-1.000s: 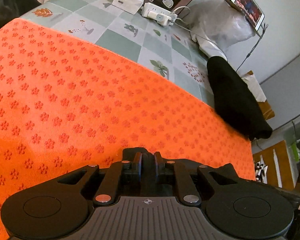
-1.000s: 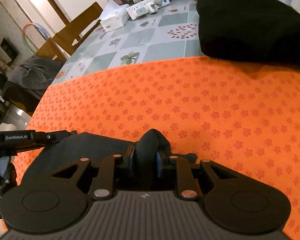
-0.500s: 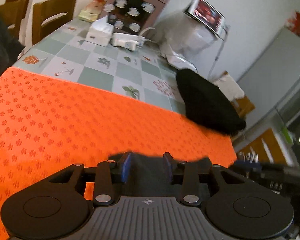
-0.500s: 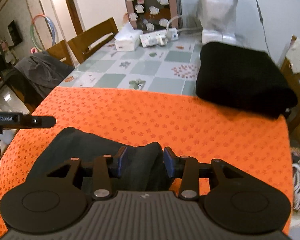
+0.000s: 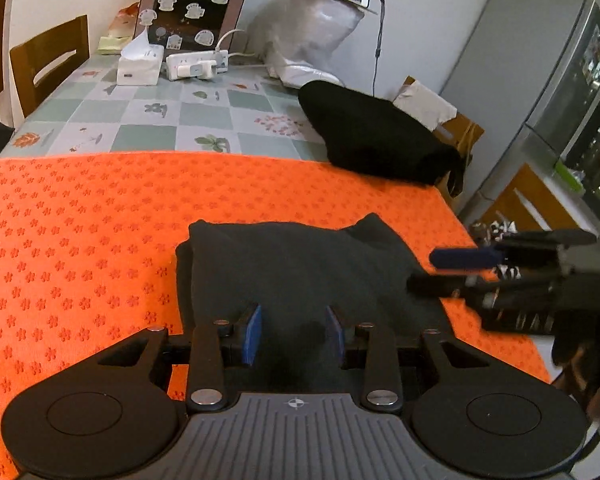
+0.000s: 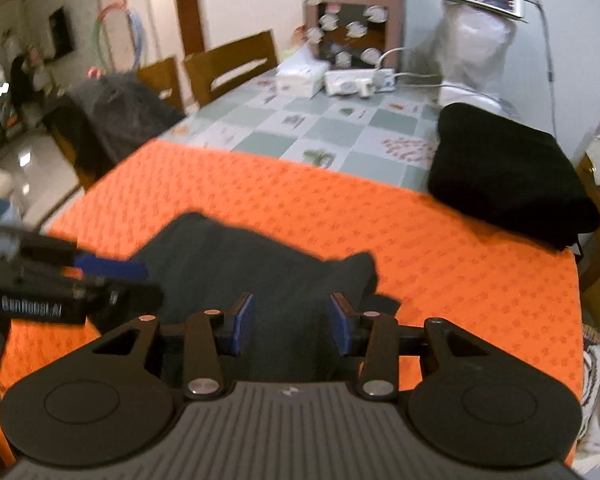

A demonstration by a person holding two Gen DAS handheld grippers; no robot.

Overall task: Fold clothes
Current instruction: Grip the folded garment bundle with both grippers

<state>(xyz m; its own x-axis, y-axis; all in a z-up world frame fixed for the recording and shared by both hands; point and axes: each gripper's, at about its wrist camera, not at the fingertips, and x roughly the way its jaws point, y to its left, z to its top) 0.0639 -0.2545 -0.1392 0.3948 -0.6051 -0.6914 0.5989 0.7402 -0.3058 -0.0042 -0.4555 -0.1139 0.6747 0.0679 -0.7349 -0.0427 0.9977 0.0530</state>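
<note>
In the left wrist view, the left gripper (image 5: 294,334) is seen with its blue-padded fingers spread apart, nothing clamped between them, above a folded dark grey garment (image 5: 300,268) laid on the orange flower-patterned mat (image 5: 80,240). A folded black garment (image 5: 376,140) is seen on the checked tablecloth (image 5: 152,136) beyond.

In the right wrist view, the right gripper (image 6: 291,330) is likewise held apart over the dark grey garment, gripping nothing.
</note>
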